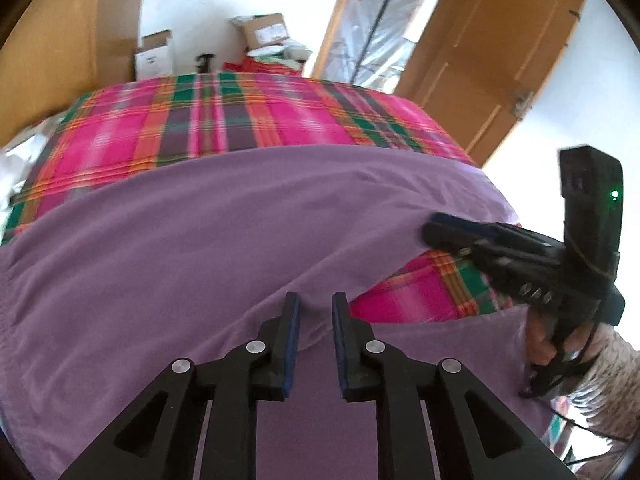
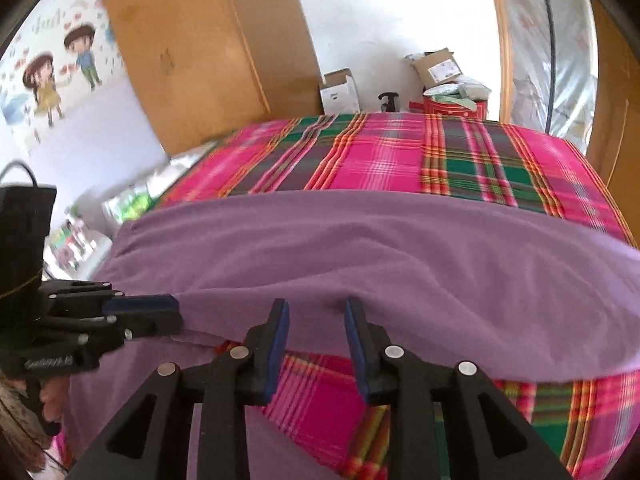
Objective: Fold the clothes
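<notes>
**Purple garment spread on bed, both grippers at its near edge**

Purple garment [image 1: 224,232] lies across a bed with a pink-green plaid cover [image 1: 240,116]. Its long axis runs left-right, and it covers the near half of the bed. The far edge looks straight, like a fold line or hem; can't tell which. The near edge is raised in a ridge with plaid showing under it, so part of the cloth is lifted or doubled over.

Left gripper [image 1: 316,308]: jaws narrowly apart, a gap showing between the blue pads, tips at the ridge of cloth. Cloth runs up between the tips, but whether it is pinched I can't tell. Right gripper [image 2: 316,312]: same narrow gap, tips at the near edge and plaid below them; grip on cloth also unclear. In the left view the right gripper sits to the right, its tips on or against the fabric edge.

The garment lies ahead of and far from both sets of jaws. The grippers are side by side along the near edge, neither clearly nearer. This fits either gathering the edge to carry it far across, or setting down a fold; can't tell which.

Room: wooden wardrobe [image 2: 200,52] far left, boxes [image 2: 340,90] on the floor beyond the bed, a door [image 1: 496,52] far right, and a cartoon wall sticker [image 2: 52,76] left.
</notes>
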Demonstrator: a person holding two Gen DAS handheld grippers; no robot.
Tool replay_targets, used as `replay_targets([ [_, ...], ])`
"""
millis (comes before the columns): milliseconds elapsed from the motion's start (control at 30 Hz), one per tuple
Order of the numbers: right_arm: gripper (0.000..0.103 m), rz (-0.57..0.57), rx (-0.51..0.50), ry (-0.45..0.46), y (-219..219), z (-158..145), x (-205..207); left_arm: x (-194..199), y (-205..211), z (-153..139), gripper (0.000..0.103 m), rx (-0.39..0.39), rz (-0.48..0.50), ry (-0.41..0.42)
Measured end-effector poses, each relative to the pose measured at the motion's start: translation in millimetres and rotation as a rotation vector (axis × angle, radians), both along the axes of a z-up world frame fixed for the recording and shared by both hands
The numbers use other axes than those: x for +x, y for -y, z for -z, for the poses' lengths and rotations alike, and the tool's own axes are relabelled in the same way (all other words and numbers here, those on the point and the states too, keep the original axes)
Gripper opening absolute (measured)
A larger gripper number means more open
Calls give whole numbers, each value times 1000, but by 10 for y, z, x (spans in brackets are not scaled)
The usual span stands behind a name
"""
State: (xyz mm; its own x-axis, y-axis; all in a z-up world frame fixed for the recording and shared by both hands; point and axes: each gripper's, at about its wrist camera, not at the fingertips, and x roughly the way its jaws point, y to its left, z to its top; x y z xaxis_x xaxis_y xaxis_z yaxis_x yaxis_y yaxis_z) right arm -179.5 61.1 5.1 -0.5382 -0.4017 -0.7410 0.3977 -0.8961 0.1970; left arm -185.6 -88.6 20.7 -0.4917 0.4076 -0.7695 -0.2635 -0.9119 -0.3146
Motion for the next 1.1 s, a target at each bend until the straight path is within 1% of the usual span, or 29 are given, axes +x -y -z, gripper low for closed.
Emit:
replay_targets([
  [33, 29, 3, 25, 11, 36, 36, -36, -37, -31, 31, 18, 2, 11, 15],
  [100, 29, 4, 46, 80, 19, 134, -78, -84, -76, 109, 18, -22, 7, 44],
  [167, 28, 9, 27, 102, -89, 142, -49, -65, -103, 136, 18, -44, 31, 44],
  [233, 28, 13, 29, 137, -173, 116, -44, -29, -109, 150, 18, -52, 63, 51],
  [267, 28, 16, 20, 134, -209, 80, -42, -7, -111, 150, 18, -49, 76, 59],
  [367, 28, 30, -16, 72, -300, -73, -30, 71, -138, 135, 18, -9, 135, 82],
  [400, 28, 35, -14, 54, -306, -106, -47, 97, -159, 130, 18, 4, 158, 88],
  [433, 28, 45, 1, 52, -304, -106, -78, 102, -172, 110, 18, 10, 160, 81],
  [533, 28, 33, 26, 76, -251, -1, -143, 72, -173, 15, 18, 17, 118, 33],
  [633, 29, 16, 60, 97, -180, 122, -169, 1, -101, -105, 18, 38, 42, -29],
  [700, 29, 14, 65, 121, -186, 172, -156, -52, -42, -139, 18, 38, -3, -46],
  [800, 29, -1, 80, 136, -225, 144, -102, -111, 31, -67, 18, 24, -21, -14],
  [867, 29, -7, 93, 147, -245, 114, -66, -173, 10, 38, 18, 2, -16, 26],
  [1000, 29, 3, 64, 82, -222, -51, -82, -108, 41, 89, 18, -1, -4, 43],
  [1100, 29, -5, 71, 66, -116, -52, -152, -42, 73, 113, 18, 0, 5, 51],
])
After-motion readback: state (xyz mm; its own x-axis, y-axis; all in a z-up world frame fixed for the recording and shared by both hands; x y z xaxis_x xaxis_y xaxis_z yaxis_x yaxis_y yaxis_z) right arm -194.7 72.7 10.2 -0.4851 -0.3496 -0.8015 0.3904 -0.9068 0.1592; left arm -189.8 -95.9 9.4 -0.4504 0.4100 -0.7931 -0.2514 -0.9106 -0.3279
